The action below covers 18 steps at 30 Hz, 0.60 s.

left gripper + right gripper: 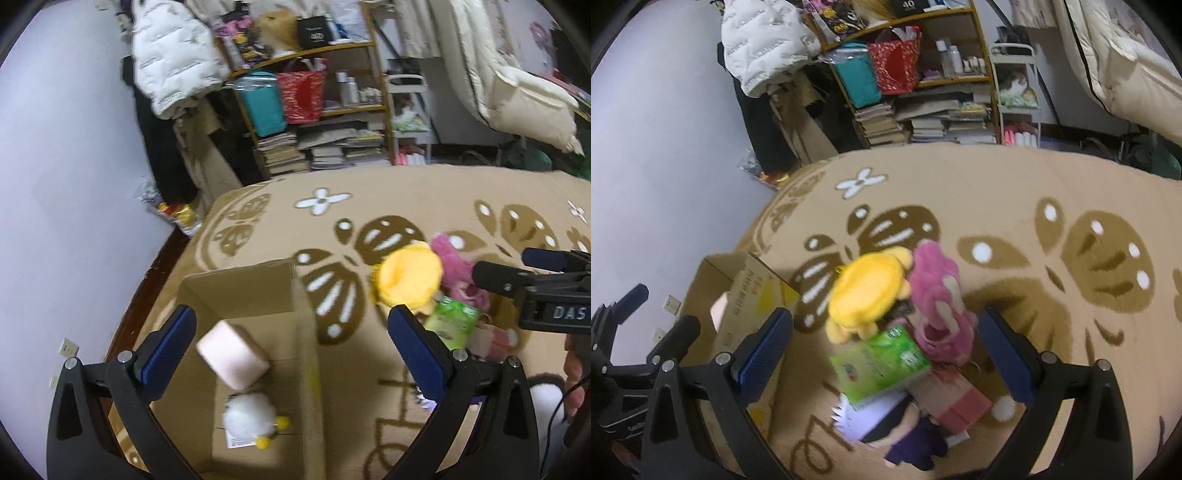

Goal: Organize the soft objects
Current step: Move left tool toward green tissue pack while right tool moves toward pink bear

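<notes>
Soft toys piled on the tan patterned blanket (960,177), right of the cardboard box (236,295). Yellow plush (866,291) lying at the far left of the pile, touching the pink plush (938,295) just to its right. Green tissue pack (879,363) leaning tilted on the near side of both, partly covering a white-haired doll in dark clothes (886,421). Pink-and-brown boxy plush (960,402) sitting just right of the doll, under the pink plush.

Hovering over the open box, left gripper (291,332) with its blue-padded fingers (170,343) spread wide apart and gripping nothing. Pale pink cube (232,354) appearing between those fingers over the box interior, touching neither pad; whether resting or in mid-air, impossible to tell. White fluffy toy with yellow feet (251,417) lying on the box floor, just nearer than the cube.

Hanging above the toy pile, right gripper (882,339) likewise spread wide and holding nothing, with the green pack and pink plush lying between its fingers in view.

Standing at the far side of the room: cluttered wooden shelf (982,55) with stacked books, a red bag and a teal bag. White puffer jacket (761,44) hanging to its left.
</notes>
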Each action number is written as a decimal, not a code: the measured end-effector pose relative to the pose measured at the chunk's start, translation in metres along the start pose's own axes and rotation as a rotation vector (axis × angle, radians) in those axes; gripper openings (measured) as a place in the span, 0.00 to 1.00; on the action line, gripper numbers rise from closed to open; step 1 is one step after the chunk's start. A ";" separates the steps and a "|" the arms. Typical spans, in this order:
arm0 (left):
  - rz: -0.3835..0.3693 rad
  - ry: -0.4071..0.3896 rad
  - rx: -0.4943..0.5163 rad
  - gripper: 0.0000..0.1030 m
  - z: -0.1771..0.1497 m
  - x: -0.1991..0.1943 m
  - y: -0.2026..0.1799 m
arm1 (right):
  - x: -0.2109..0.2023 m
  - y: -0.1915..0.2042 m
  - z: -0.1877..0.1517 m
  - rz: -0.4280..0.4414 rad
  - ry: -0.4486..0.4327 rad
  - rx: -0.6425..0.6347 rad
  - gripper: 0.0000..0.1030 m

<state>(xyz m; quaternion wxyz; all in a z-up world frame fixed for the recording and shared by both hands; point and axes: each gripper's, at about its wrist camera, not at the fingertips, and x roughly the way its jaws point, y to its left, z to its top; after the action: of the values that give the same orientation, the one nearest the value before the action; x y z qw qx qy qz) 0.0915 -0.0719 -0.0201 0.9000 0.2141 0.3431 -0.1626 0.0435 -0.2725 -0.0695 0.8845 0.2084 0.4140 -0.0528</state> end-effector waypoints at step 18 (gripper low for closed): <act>-0.202 0.082 0.051 0.99 0.001 0.026 -0.059 | 0.027 -0.041 -0.010 0.029 0.065 0.140 0.91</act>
<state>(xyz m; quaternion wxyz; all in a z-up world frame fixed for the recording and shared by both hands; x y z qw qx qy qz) 0.0852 -0.1265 -0.0533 0.8585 0.2076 0.3952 -0.2523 0.0429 -0.3034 -0.1094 0.8545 0.2773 0.4349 -0.0616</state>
